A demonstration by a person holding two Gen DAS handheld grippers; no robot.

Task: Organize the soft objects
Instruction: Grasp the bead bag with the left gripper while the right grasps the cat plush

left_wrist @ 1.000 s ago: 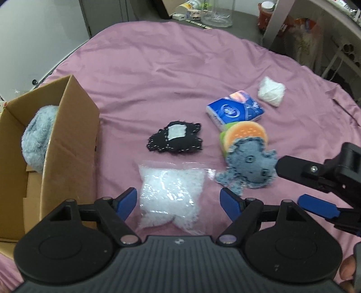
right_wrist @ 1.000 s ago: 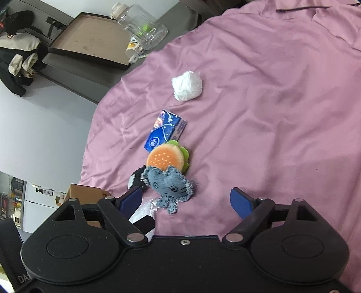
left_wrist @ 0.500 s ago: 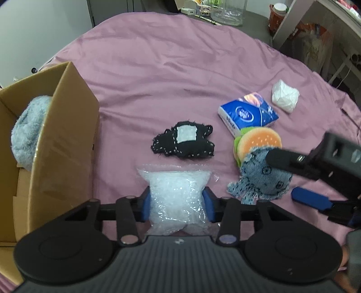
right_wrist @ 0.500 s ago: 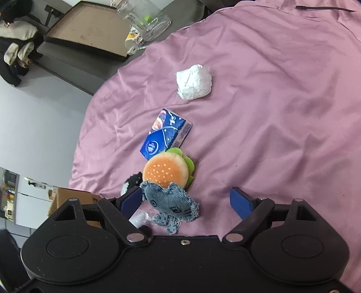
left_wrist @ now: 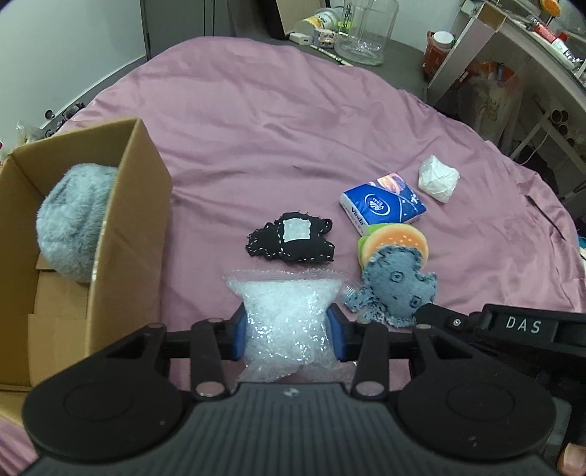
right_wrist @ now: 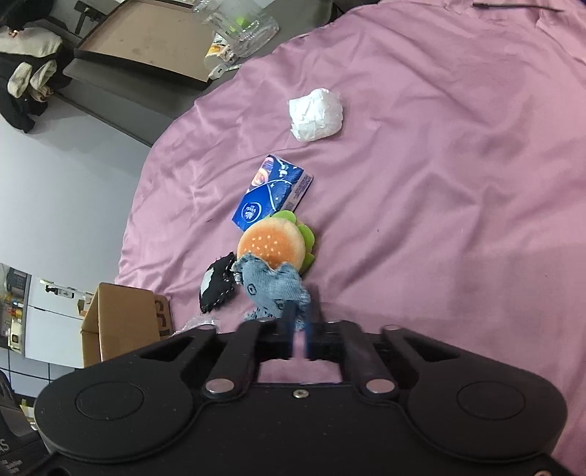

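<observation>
My left gripper (left_wrist: 289, 331) is shut on a clear bag of white filling (left_wrist: 285, 311) lying on the pink cloth. My right gripper (right_wrist: 301, 331) has closed on the near edge of a grey denim plush (right_wrist: 273, 285), which also shows in the left wrist view (left_wrist: 397, 289). The plush leans on a burger plush (right_wrist: 271, 243). A black stitched plush (left_wrist: 291, 241), a blue tissue pack (left_wrist: 382, 207) and a white wad (left_wrist: 437, 177) lie nearby. An open cardboard box (left_wrist: 124, 227) at the left holds a grey fluffy item (left_wrist: 73, 227).
The round table's pink cloth (left_wrist: 274, 121) stretches far behind the objects. A glass jar (left_wrist: 366, 31) and clutter stand beyond the far edge. A white shelf (left_wrist: 512, 55) stands at the right. The right gripper's body (left_wrist: 512, 326) reaches in beside my left gripper.
My left gripper closed on the clear bag. My right gripper moved to the denim plush and its fingers closed on the plush's edge.
</observation>
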